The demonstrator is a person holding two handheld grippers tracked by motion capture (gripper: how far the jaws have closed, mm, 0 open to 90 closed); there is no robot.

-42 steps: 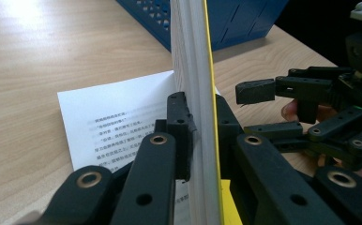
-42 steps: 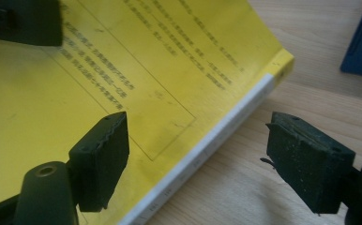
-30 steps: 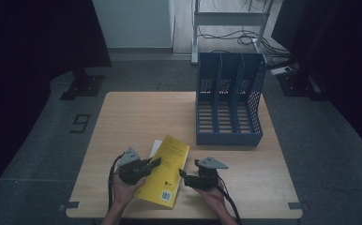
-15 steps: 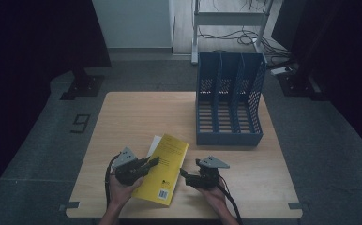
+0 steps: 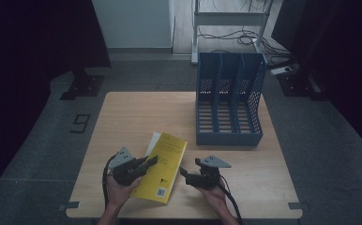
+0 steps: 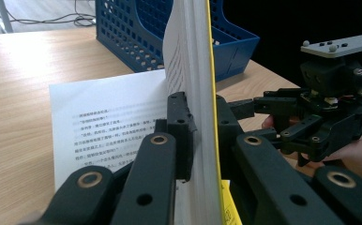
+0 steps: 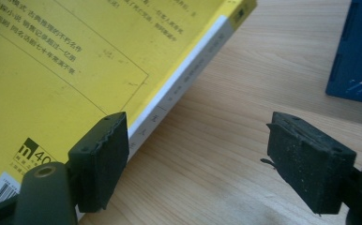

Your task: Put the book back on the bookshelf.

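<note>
item: yellow softcover book (image 5: 162, 168) with a white spine and a barcode on its back cover, lying on the near middle of the pale wooden desk (image 5: 137, 112), between my two hands. back cover faces up; the bulk of the pages and that cover are lifted off a single white printed page (image 6: 106, 122) that lies flat on the desk.

left tool (image 5: 144, 165): clenched on the book's raised block of pages and cover, one pad on each side, as the left gripper view shows. the grip sits at the open edge, opposite the spine.

right tool (image 5: 184, 171): released, jaws standing wide apart, nothing between them. it waits just beside the spine; in the right gripper view (image 7: 193, 154) one pad lies right at the spine's edge, whether touching i cannot tell.

orientation: long axis runs from the near edge of the desk away and slightly rightward, toward the blue perforated plastic three-slot file rack (image 5: 230, 105) standing at the far right. barcode end points at me; spine faces my right hand.

handling note, as i judge it: the step in hand is closing or gathering the book. keep my left grip firm and low on the block so no pages fan out, bring the stray page in, then set my right tool squarely across the spine before lifting.
</note>
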